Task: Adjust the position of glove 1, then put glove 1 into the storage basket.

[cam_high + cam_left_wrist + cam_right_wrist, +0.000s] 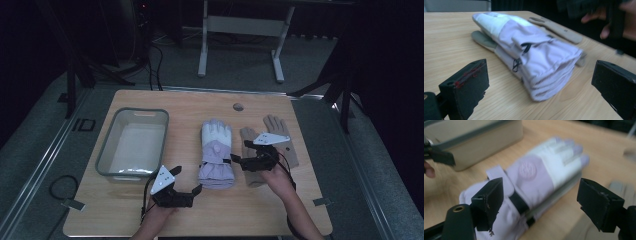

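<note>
A pair of lilac-and-white padded gloves (216, 152) lies stacked in the middle of the wooden table (200, 105), cuffs toward me. My left gripper (187, 181) is open just short of the cuff end. In the left gripper view the gloves (531, 55) lie between and beyond the spread jaws of the left gripper (540, 75). My right gripper (240, 152) is open at the gloves' right side. In the right gripper view the right gripper (543, 195) frames the gloves (536, 175), and nothing is held.
A grey plastic bin (132, 142), with nothing in it, stands left of the gloves, and its wall (474, 142) shows in the right gripper view. Tan knit gloves (272, 137) lie flat under my right hand. A round hole (238, 106) marks the table's far side.
</note>
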`<state>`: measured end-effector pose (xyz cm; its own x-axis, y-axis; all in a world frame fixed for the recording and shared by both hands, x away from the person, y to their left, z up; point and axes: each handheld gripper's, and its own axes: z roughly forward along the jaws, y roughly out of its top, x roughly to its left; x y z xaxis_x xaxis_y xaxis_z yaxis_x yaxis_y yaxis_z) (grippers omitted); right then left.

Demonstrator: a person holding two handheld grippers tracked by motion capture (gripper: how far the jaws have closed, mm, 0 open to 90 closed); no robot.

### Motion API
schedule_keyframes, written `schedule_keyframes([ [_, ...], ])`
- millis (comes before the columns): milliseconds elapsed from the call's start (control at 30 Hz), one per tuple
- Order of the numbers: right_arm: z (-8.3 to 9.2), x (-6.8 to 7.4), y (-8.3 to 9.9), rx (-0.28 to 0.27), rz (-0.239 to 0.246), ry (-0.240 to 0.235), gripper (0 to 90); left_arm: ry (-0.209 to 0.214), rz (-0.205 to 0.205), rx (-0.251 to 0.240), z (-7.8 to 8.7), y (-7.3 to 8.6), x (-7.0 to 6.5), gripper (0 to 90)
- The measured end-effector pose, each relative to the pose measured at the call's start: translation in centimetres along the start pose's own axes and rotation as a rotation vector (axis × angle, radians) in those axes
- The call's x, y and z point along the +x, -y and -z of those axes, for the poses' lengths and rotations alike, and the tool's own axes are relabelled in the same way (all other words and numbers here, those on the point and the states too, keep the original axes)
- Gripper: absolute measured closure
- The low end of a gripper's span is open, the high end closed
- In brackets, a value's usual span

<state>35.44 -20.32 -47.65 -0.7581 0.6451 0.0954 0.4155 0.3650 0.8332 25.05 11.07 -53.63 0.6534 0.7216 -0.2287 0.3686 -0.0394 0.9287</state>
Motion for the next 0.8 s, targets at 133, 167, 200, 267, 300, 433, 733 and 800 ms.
schedule_keyframes([
  [133,0.2,-0.4,0.6,0.046,-0.026,0.000,22.2,0.012,0.018,0.008,-0.2,-1.0,-0.1,1.1],
  [167,0.2,-0.5,0.8,0.054,-0.038,0.005,21.8,0.001,0.010,0.012,-0.3,-1.4,-0.2,1.1],
  [200,0.2,-0.5,0.9,0.066,-0.036,-0.009,18.8,-0.008,-0.004,0.020,-0.4,-1.8,-0.2,1.1],
  [267,0.2,-0.4,1.1,0.066,-0.040,-0.063,13.1,-0.013,-0.029,0.057,-0.9,-3.0,-0.5,1.1],
  [300,0.2,-0.4,1.0,0.064,-0.041,-0.059,13.2,-0.016,-0.033,0.070,-1.2,-3.4,-0.6,1.1],
  [433,0.1,-0.4,0.6,0.066,-0.048,-0.021,14.9,-0.017,-0.049,0.093,-1.9,-4.3,-0.7,7.3],
  [733,-2.6,-1.1,-1.1,0.064,-0.075,0.068,43.1,-0.125,-0.045,0.189,-4.1,-5.5,-0.5,20.4],
  [800,-3.3,-1.3,-1.0,0.055,-0.102,0.077,44.0,-0.162,-0.017,0.216,-4.4,-5.3,-0.2,20.5],
])
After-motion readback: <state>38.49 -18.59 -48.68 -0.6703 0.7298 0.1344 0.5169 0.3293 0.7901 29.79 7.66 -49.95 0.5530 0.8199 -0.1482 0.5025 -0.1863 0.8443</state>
